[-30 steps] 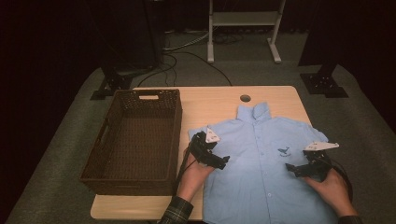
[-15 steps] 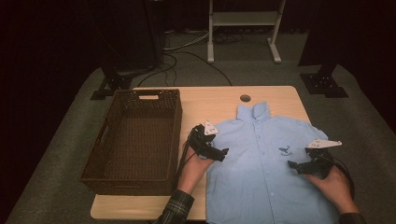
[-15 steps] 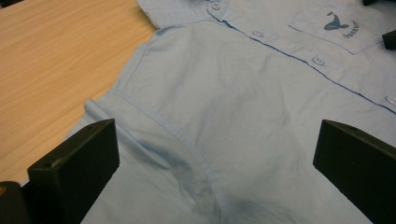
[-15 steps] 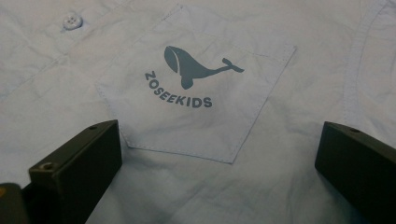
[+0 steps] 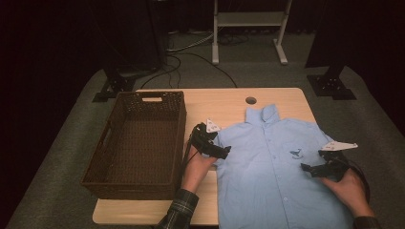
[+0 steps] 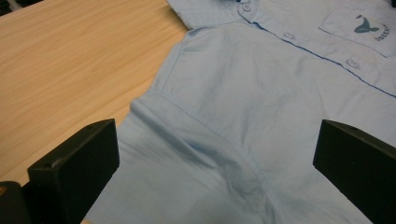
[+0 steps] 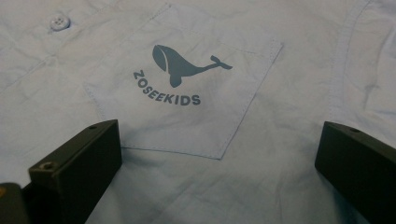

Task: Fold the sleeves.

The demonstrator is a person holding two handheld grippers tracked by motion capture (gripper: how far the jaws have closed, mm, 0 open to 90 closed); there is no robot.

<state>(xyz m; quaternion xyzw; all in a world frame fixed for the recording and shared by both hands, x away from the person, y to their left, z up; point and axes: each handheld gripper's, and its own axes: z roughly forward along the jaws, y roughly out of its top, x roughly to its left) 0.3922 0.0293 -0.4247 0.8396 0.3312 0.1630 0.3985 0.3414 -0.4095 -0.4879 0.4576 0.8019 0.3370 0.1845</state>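
I see shirt [image 5: 277, 162] flat on bench [image 5: 224, 102], hem cut off, left gripper [image 5: 220, 151] fingers released over sleeve [image 6: 187, 177], right gripper [image 5: 310, 168] fingers released near pocket [image 7: 187, 107].

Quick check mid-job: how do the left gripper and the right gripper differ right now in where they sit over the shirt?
The left gripper sits at the shirt's sleeve edge, close to the wicker basket and bare table; the right gripper sits further in, by the chest pocket with its whale print. The left gripper looks along the sleeve seam, the right gripper at the pocket. Both have jaws wide open, holding nothing.
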